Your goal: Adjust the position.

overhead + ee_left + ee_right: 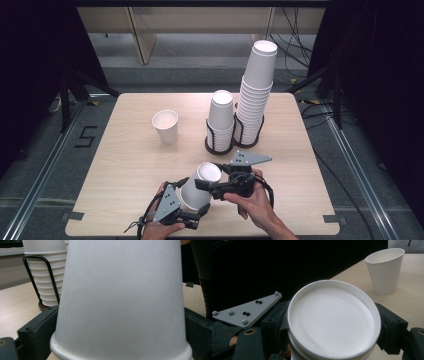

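Here the upside-down paper cup [199,186] sits near the front of the worktop [125,160], between both grippers, and its white wall blocks most of the left gripper view, cut off at top and sides. The left gripper's [192,217] fingers flank its rim end, the right gripper's [206,185] fingers its base end; whether either pair presses cannot be told. Plain white, it appears to be two nested cups.
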Demonstrator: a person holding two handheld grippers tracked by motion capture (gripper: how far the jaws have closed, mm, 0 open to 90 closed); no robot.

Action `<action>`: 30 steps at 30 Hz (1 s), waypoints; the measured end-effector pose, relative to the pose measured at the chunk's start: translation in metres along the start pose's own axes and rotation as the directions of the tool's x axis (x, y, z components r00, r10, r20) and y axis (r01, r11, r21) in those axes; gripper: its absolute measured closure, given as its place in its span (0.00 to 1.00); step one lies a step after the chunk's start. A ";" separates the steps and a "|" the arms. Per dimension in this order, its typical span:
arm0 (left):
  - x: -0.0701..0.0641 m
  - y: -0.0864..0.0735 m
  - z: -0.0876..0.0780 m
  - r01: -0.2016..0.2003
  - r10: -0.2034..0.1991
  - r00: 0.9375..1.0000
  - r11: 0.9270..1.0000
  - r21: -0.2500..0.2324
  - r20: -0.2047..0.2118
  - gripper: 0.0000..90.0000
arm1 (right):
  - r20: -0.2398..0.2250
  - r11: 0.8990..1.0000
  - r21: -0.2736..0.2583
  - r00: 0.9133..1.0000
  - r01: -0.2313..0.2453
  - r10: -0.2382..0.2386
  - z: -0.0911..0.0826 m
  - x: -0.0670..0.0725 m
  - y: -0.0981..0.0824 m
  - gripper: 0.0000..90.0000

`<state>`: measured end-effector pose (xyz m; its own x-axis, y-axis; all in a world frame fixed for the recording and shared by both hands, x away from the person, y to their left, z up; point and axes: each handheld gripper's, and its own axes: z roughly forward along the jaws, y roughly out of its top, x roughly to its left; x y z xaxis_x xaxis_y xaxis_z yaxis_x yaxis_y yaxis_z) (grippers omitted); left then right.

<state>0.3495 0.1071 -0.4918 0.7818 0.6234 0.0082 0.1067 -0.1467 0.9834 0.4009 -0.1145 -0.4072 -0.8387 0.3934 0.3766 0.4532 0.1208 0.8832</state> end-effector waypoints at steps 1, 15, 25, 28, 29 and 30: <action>0.001 0.000 0.000 0.003 -0.003 1.000 1.000 0.004 0.004 0.03 | 0.003 1.000 0.000 1.000 -0.001 0.001 0.000 0.000 0.000 0.28; 0.013 0.006 -0.004 -0.166 0.157 0.985 0.977 0.131 0.073 0.09 | -0.033 0.985 0.160 0.998 0.064 -0.060 -0.009 -0.012 0.006 0.18; 0.012 0.007 -0.006 -0.290 0.255 0.952 0.929 0.230 0.171 0.10 | -0.042 0.886 0.371 0.958 0.277 -0.282 -0.025 -0.007 0.017 0.18; 0.010 0.010 -0.006 -0.339 0.292 0.934 0.905 0.257 0.204 0.10 | -0.072 0.841 0.419 0.936 0.341 -0.344 -0.025 -0.004 0.018 0.18; 0.010 0.010 -0.006 -0.353 0.301 0.928 0.898 0.263 0.220 0.10 | -0.084 0.823 0.438 0.928 0.361 -0.362 -0.024 -0.002 0.017 0.18; 0.009 0.010 -0.006 -0.369 0.312 0.922 0.888 0.274 0.232 0.10 | -0.093 0.803 0.455 0.917 0.385 -0.387 -0.022 0.000 0.016 0.18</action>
<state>0.3538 0.1158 -0.4803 0.8960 0.3510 0.2721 -0.0253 -0.5712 0.8204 0.4011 -0.1327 -0.3867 -0.9729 0.2295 0.0295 0.1784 0.6628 0.7272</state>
